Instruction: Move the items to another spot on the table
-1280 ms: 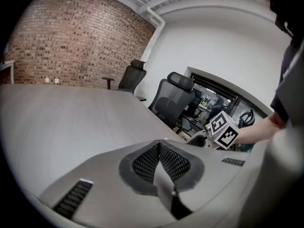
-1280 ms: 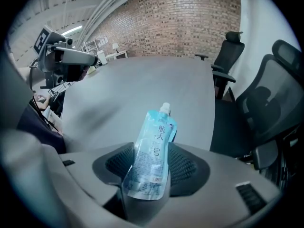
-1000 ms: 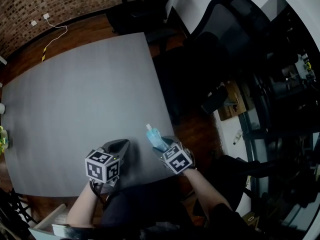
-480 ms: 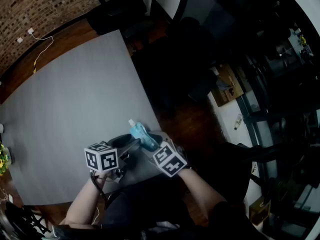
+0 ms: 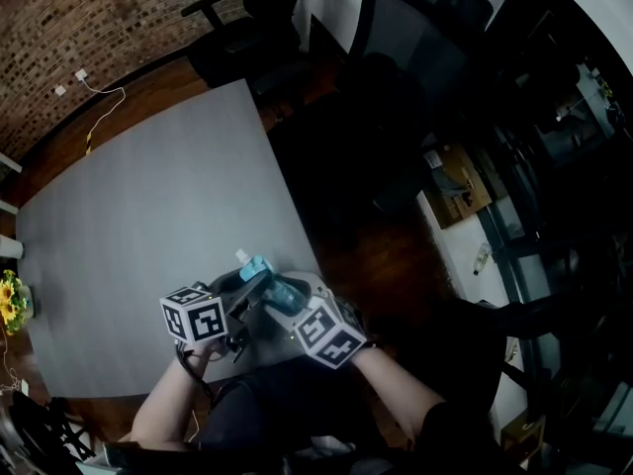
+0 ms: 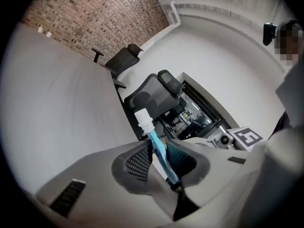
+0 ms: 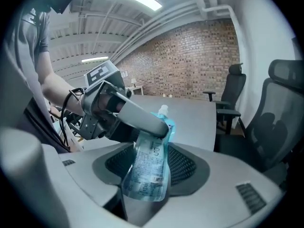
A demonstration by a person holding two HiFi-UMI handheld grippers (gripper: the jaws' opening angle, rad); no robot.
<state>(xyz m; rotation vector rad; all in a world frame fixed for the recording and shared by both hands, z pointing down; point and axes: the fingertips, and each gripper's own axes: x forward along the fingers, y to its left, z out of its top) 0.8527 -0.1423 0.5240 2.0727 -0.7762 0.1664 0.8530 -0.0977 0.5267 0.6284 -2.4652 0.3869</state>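
Observation:
A blue liquid pouch [image 5: 261, 266] with a white cap hangs over the near right corner of the grey table [image 5: 148, 206]. My right gripper [image 5: 284, 298] is shut on the pouch's [image 7: 148, 167] lower half, label side up. My left gripper [image 5: 249, 287] reaches in from the left. Its jaws are closing with the pouch's [image 6: 158, 150] upper part edge-on between them. The pouch lies against one pad, and a small gap still shows on the other side. In the right gripper view, a left gripper finger [image 7: 142, 120] crosses the pouch just below the cap.
Black office chairs [image 5: 415, 28] stand past the table's far and right edges. Yellow flowers [image 5: 10, 300] sit at the table's left edge. A white cable [image 5: 99, 92] lies on the wooden floor by the brick wall.
My right gripper has carried the pouch left and tilted it toward the left gripper. The left gripper's jaws have come round the pouch's top.

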